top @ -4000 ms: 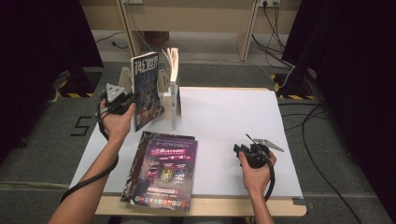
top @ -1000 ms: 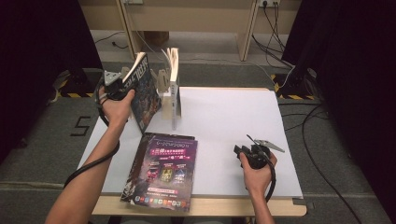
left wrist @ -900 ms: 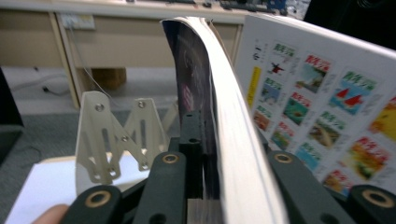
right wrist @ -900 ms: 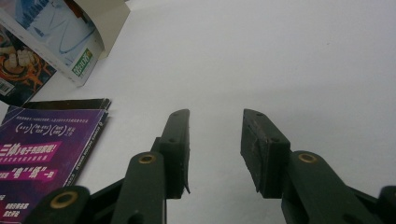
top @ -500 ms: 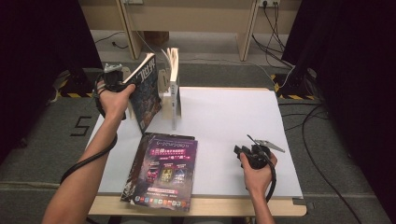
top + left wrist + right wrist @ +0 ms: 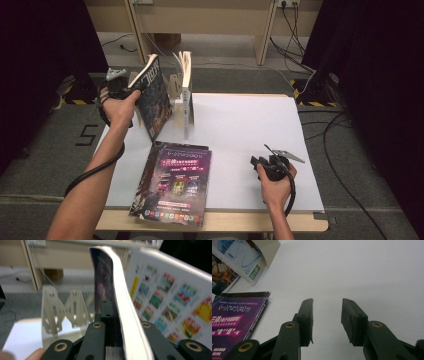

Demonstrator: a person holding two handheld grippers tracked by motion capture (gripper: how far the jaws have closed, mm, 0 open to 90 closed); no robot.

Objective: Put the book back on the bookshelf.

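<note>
Magazine [image 6: 154,97], dark cover, held tilted above the far-left corner of the white table [image 6: 250,130], its lower edge near the tabletop, top edge leaning toward the left. Position relative to tongs: gripped at its upper left part by the left gripper [image 6: 119,85]; in the left gripper view the magazine [image 6: 117,305] rises edge-on between the two black jaws, spine and white page block running straight up from the pads.

Left gripper [image 6: 110,322]: jaws clamped on the magazine, having just been closing further upon it, the pages between them.

Right gripper [image 6: 267,165]: resting low over the near-right part of the table, well apart from the held magazine. In the right gripper view its jaws [image 6: 325,315] stand apart with bare white tabletop between them; nothing held or touched.

Adjacent items: cream book stand [image 6: 175,87] just beside the held magazine, one book [image 6: 186,92] standing upright in it; a stack of purple-covered magazines [image 6: 175,182] lying flat at the near edge.
</note>
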